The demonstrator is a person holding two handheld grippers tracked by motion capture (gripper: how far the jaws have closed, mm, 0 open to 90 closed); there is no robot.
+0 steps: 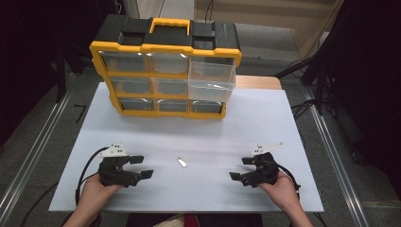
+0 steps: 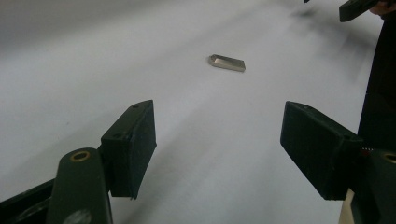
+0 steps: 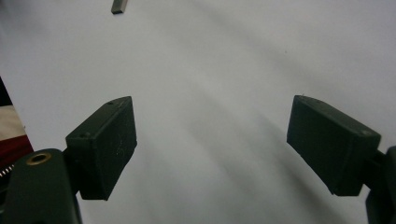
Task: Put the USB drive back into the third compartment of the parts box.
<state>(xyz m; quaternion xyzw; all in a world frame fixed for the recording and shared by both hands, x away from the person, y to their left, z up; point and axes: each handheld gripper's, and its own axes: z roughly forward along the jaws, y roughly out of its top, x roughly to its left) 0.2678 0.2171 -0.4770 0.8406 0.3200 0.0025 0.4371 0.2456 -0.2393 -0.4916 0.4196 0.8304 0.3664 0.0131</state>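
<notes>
A small flat metal piece [image 1: 182,162] lies on the white table [image 1: 198,127], between the two grippers. In the left gripper view the metal piece [image 2: 227,62] lies ahead of the jaws, a little right of centre. My left gripper [image 1: 142,166] rests near the front left of the table, open and empty, pointing right. My right gripper [image 1: 241,168] sits at the front right, open and empty, pointing left. The left gripper [image 2: 217,149] and the right gripper [image 3: 212,144] each have bare table between the jaws. The metal piece [image 3: 119,6] peeks in at the top left of the right gripper view.
A yellow and black organiser case [image 1: 165,66] with clear drawers stands upright at the back of the table. Its top right drawer [image 1: 212,81] is pulled out toward me. Metal rails [image 1: 331,151] run along both sides of the table.
</notes>
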